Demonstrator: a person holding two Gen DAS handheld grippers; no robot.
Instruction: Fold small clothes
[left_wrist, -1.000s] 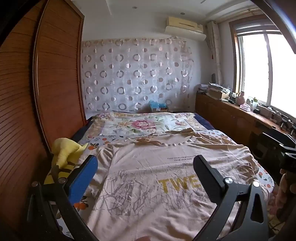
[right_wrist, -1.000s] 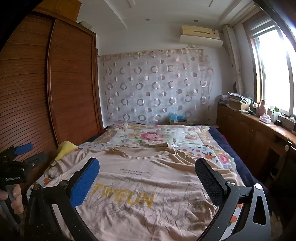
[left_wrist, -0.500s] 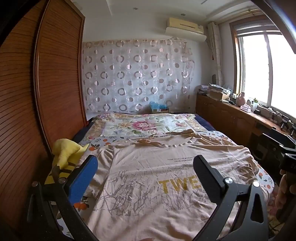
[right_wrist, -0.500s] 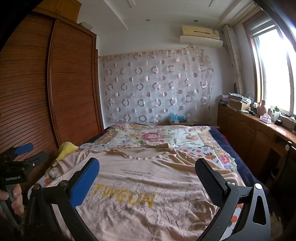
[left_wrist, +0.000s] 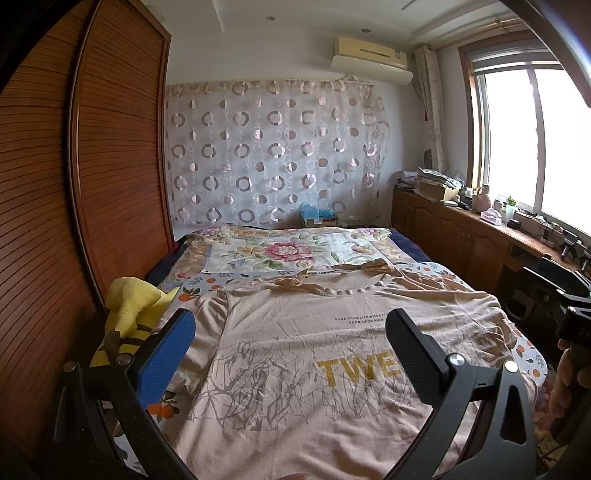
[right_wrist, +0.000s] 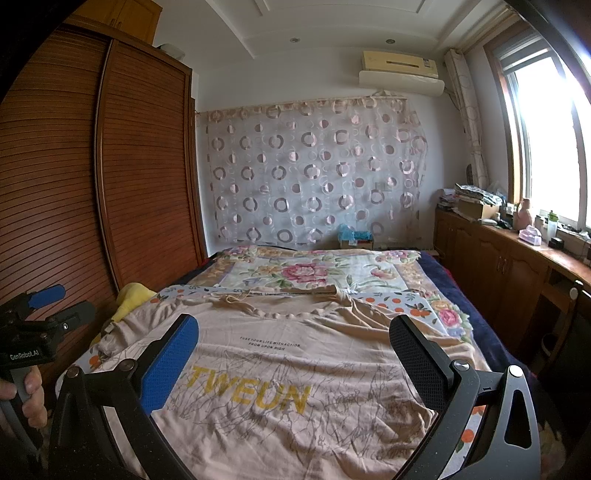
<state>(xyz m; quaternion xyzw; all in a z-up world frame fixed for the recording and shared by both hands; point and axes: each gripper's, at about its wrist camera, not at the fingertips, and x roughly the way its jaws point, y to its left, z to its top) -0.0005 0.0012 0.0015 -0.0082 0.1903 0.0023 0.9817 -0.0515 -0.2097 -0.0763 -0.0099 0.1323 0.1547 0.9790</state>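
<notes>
1. Nothing on the bed has shifted since the earlier frames; both cameras have only tipped up slightly, so more ceiling shows.
2. Spread flat and face up on the near half of the bed (left_wrist: 369, 240), the beige T-shirt (left_wrist: 295, 354) has its collar toward the far end and its hem at the near edge, with the sleeves out toward the two side edges.
3. Folding looks unstarted: no crease or doubled layer shows, so every fold is left.
4. With its fingers wide apart and holding nothing, the left gripper (left_wrist: 288, 332) hovers above the shirt's left side.
5. Equally wide and empty, the right gripper (right_wrist: 291, 336) hangs over the shirt's right side.
6. Only the left view shows the yellow plush toy (left_wrist: 129, 317) clearly, at the bed's left edge beside the wardrobe (left_wrist: 110, 166).
7. Only the right view shows the full "TWEUN" print and the hand on the left gripper's handle.
</notes>
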